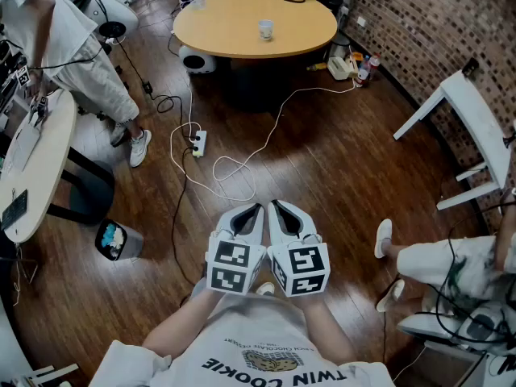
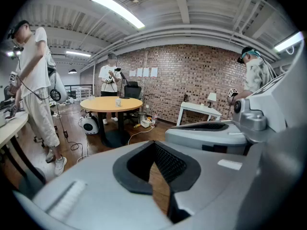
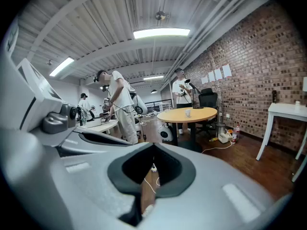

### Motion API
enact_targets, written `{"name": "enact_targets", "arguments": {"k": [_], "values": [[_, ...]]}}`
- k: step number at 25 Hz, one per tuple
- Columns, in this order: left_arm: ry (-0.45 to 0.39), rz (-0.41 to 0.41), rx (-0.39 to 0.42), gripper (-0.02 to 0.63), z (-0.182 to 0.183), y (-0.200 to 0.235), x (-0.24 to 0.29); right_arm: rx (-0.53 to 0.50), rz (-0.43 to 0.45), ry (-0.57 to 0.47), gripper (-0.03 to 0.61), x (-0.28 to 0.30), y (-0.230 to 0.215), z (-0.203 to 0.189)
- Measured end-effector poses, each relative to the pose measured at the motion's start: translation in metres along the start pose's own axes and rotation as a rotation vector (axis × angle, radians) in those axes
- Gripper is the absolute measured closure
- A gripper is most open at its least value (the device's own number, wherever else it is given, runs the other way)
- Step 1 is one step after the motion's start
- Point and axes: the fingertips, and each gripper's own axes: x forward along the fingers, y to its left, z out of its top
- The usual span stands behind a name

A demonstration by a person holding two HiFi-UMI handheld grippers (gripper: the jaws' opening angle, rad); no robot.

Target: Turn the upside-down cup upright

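Holding both grippers tucked in close to my chest at the moment, so I'm reading this as the approach step, with nothing on the actual flip happening yet. The left gripper (image 1: 255,210) and the right gripper (image 1: 280,208) are sitting side by side, nearly touching. Looking through each gripper view, both sets of jaws are pinched together at the tips with nothing between them, just wood floor showing through the little gap behind the pads. The cup (image 1: 266,29) is sitting on the round yellow table (image 1: 218,24), roughly mid-table, well apart from where I'm standing. It's showing up tiny in the left gripper view (image 2: 118,101) and the right gripper view (image 3: 188,112) too. Honestly I'm not able to tell from here whether it's mouth-down, it's just too small. What I'm thinking for the next move: closing the distance to the table first, and minding the white cable (image 1: 242,164) and the power strip (image 1: 198,143) lying on the floor between me and it. Then I'm guessing one gripper needs to be spreading its jaws wide enough to go around the cup's side wall. A side grip looks like the way to go, since the wrist has to be rolling the cup over before setting it back down on its base.
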Motion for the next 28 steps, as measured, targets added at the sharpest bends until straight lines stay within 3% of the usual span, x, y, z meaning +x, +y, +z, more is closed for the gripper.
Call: {"name": "enact_targets", "arguments": {"k": [7, 18, 28], "values": [[-0.005, -0.015, -0.006, 0.607, 0.03, 0.074, 0.064, 0.003, -0.019, 0.013, 0.577, 0.095, -0.019, 0.024], [-0.025, -0.11, 0.013, 0.607, 0.117, 0.21, 0.149, -0.004, -0.088, 0.019, 0.577, 0.258, -0.033, 0.106], [-0.018, -0.14, 0.009, 0.607, 0.148, 0.261, 0.206, 0.001, -0.123, 0.042, 0.577, 0.328, -0.061, 0.127]]}}
